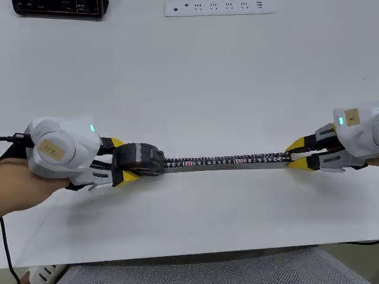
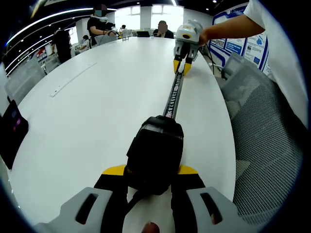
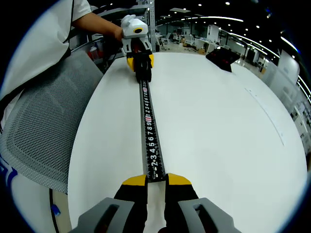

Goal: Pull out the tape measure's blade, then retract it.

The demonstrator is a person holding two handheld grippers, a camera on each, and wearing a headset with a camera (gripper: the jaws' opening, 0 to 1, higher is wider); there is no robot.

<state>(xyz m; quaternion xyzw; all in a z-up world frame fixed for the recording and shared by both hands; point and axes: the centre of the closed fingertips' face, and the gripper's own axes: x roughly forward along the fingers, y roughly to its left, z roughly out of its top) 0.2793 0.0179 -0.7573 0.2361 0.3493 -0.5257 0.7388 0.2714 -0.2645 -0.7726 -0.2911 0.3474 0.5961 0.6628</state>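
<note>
A wide white desk (image 1: 195,77), seen from above. At its far edge lies a white power strip (image 1: 219,7), and to the left of that a dark flat device (image 1: 59,7); both are well apart from the work at the near side. A grey mesh chair (image 1: 207,269) shows below the near edge of the desk, and a thin black cable (image 1: 5,236) hangs at the left. In the left gripper view, other people (image 2: 99,19) sit or stand at the far end of the long desk, blurred and small. Between the two grippers there is only bare desk surface beside the blade.

The left gripper (image 1: 124,160), a white body with black jaws tipped in yellow, is closed around the tape measure (image 1: 139,158), one jaw on each side of its case. The person's hand (image 1: 21,186) holds this gripper at the left. The right gripper (image 1: 291,155), at the right of the desk, is closed on the free end of the blade (image 1: 228,160), its yellow tips pinching it from both sides.

The tape measure sits near the front edge of the desk, left of centre. Its case is black and rounded, with a grey band across the top. The blade is drawn out in a straight, taut line from the case to the right gripper, low over the desk; whether it touches the surface cannot be told. It is dark with white numerals and a few red marks.
</note>
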